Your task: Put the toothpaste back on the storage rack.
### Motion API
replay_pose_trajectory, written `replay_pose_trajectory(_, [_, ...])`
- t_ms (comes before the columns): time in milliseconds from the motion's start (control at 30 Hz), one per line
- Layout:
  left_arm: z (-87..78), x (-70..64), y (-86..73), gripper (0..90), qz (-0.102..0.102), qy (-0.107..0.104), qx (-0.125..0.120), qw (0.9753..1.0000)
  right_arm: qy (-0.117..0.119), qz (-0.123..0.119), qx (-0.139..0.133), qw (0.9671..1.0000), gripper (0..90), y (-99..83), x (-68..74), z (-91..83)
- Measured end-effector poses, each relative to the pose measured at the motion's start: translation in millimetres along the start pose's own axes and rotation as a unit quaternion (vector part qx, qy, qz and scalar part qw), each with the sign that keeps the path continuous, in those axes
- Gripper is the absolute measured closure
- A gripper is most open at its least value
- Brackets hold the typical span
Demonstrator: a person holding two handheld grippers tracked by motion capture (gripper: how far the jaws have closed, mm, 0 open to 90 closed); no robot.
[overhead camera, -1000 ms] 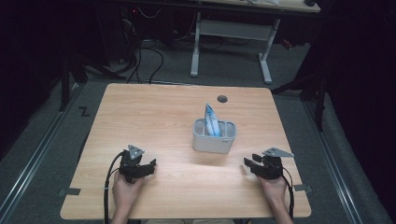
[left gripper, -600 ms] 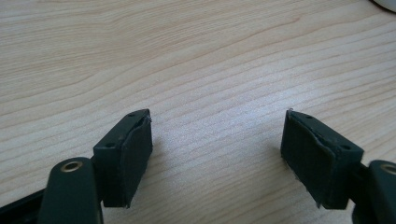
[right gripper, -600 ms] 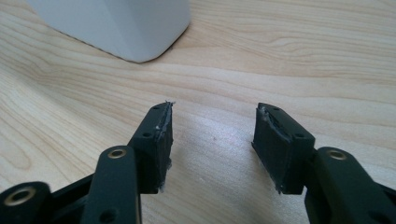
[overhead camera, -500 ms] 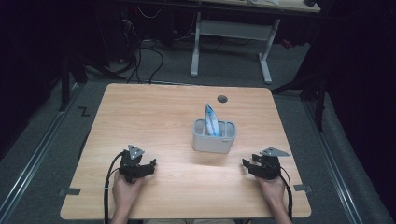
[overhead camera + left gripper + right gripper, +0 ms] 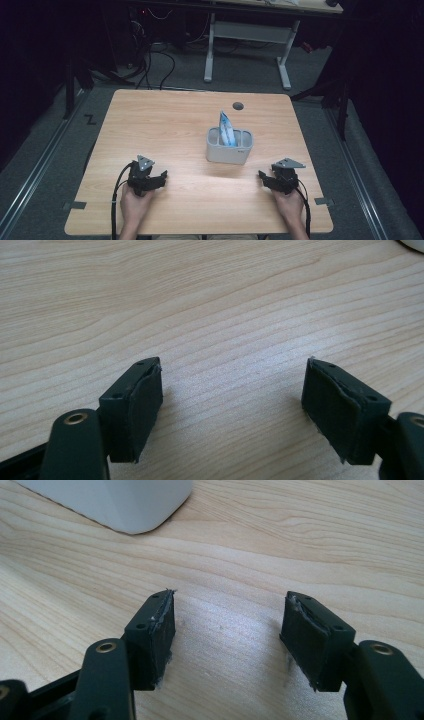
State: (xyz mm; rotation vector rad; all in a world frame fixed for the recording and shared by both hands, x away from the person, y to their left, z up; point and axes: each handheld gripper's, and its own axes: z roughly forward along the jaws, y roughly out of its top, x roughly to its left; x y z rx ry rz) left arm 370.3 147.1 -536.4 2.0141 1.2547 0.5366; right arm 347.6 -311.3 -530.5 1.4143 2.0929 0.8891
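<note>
A light grey holder [image 5: 229,146] stands right of centre on the wooden table [image 5: 165,120], with a blue and white packet [image 5: 226,127] upright inside it. My left gripper [image 5: 159,178] rests low on the table near the front left, open, with bare wood between its pads [image 5: 234,390]. At the front right my right gripper [image 5: 263,177] lies on the table, open as well, nothing between its jaws [image 5: 227,625]. The holder's corner [image 5: 125,502] shows just ahead and to the left in the right gripper view.
A dark round cable hole [image 5: 238,106] sits near the table's far edge. Beyond the table stand a white desk frame [image 5: 250,35] and loose cables [image 5: 150,55] on a dark floor. Bare wood lies between both grippers.
The right gripper has drawn back slightly toward the front edge. The left gripper and the holder have not moved.
</note>
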Motion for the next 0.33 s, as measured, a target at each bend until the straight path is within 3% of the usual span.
replay_pose_trajectory(333, [0.0,-0.1,0.0,24.7,0.000,0.000,0.000,1.0000,0.000,0.000,0.000,1.0000,37.3,0.0,0.0,0.0])
